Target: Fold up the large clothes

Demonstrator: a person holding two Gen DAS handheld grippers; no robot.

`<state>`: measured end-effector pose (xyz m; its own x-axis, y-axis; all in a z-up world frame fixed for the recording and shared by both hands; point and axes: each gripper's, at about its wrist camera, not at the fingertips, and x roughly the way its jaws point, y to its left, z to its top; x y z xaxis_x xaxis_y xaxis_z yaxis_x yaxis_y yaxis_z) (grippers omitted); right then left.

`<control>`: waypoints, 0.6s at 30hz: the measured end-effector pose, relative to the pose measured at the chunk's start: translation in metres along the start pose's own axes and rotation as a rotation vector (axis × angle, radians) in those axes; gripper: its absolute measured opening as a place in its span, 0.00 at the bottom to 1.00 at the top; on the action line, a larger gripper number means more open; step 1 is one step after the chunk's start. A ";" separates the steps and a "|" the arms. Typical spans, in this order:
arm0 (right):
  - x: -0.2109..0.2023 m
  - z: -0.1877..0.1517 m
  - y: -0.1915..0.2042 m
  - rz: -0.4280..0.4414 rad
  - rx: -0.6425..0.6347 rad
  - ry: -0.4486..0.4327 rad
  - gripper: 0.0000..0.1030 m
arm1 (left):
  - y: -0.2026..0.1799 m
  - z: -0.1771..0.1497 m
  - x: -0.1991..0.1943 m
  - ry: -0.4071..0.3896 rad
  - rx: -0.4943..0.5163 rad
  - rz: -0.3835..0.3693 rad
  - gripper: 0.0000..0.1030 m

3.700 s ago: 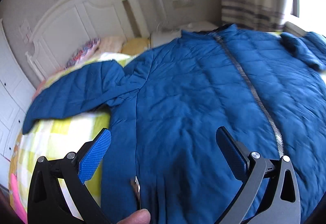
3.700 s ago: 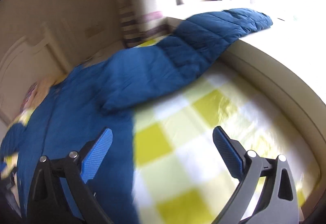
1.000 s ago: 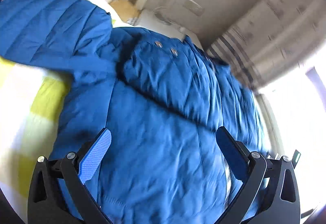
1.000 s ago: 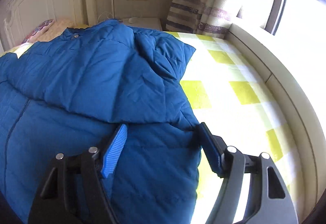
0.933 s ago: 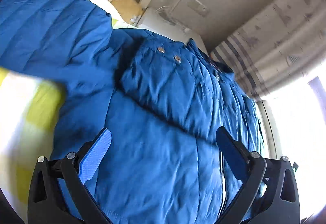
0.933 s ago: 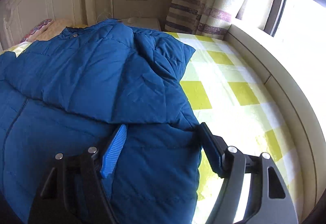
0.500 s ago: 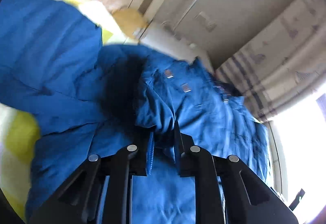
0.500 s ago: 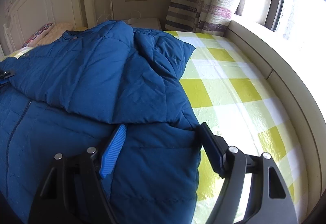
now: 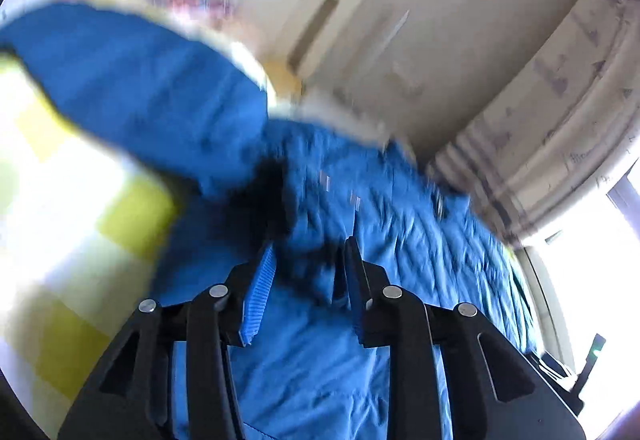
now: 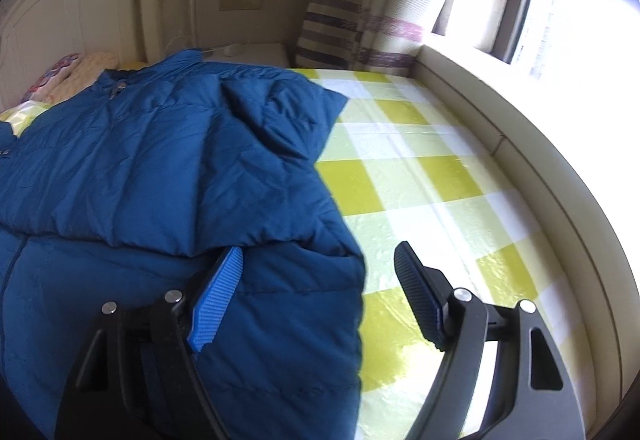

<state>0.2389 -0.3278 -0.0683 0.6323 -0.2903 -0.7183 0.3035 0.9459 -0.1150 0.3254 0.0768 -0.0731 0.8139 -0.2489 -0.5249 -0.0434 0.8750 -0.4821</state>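
Observation:
A large blue quilted jacket [image 10: 160, 168] lies on a bed with a yellow-and-white checked sheet [image 10: 420, 176]. Its right sleeve is folded across the body. My right gripper [image 10: 320, 272] is open and empty over the jacket's right edge, near the hem side. In the blurred left wrist view, my left gripper [image 9: 308, 260] is shut on a fold of the jacket [image 9: 380, 240] at the end of the folded sleeve. The other sleeve [image 9: 140, 92] stretches up and to the left over the sheet [image 9: 80, 200].
A white headboard [image 10: 80, 12] and pillows [image 10: 72, 72] are at the far end. A bedside table [image 10: 256, 54] and striped curtain [image 10: 348, 20] stand behind. A low ledge [image 10: 500, 128] under the window borders the bed's right side.
My left gripper moved forward, closed on the folded sleeve's end about half a second ago and still holds it while moving. My right gripper has shifted slightly and stays open.

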 end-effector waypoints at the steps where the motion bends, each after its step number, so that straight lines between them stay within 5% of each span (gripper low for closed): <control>1: -0.001 0.000 -0.001 -0.029 0.008 -0.007 0.74 | -0.002 0.001 -0.006 -0.050 0.013 0.013 0.24; 2: -0.004 0.000 -0.002 -0.056 0.018 -0.020 0.74 | -0.004 0.001 -0.013 -0.102 0.031 0.024 0.28; 4: -0.015 -0.002 -0.007 -0.092 0.050 -0.079 0.73 | -0.003 0.002 -0.016 -0.116 0.039 0.017 0.60; 5: -0.020 -0.003 -0.009 -0.092 0.063 -0.105 0.73 | -0.001 0.002 -0.016 -0.119 0.030 0.007 0.85; 8: -0.043 -0.004 -0.011 -0.038 0.086 -0.218 0.58 | -0.005 0.003 -0.010 -0.072 0.064 -0.001 0.89; 10: -0.045 0.007 0.008 0.020 -0.010 -0.218 0.47 | -0.012 -0.005 0.006 0.012 0.111 0.002 0.89; 12: -0.039 0.022 0.030 0.050 -0.105 -0.194 0.46 | -0.016 -0.011 0.016 0.069 0.158 0.018 0.89; 16: -0.002 0.048 0.056 0.127 -0.138 -0.093 0.46 | -0.022 -0.015 0.018 0.086 0.210 0.032 0.90; 18: 0.041 0.048 0.057 0.127 -0.121 0.082 0.49 | -0.020 -0.016 0.019 0.108 0.204 0.033 0.90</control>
<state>0.3166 -0.2925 -0.0711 0.5985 -0.1597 -0.7850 0.1339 0.9861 -0.0986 0.3326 0.0474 -0.0849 0.7470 -0.2525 -0.6150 0.0585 0.9465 -0.3175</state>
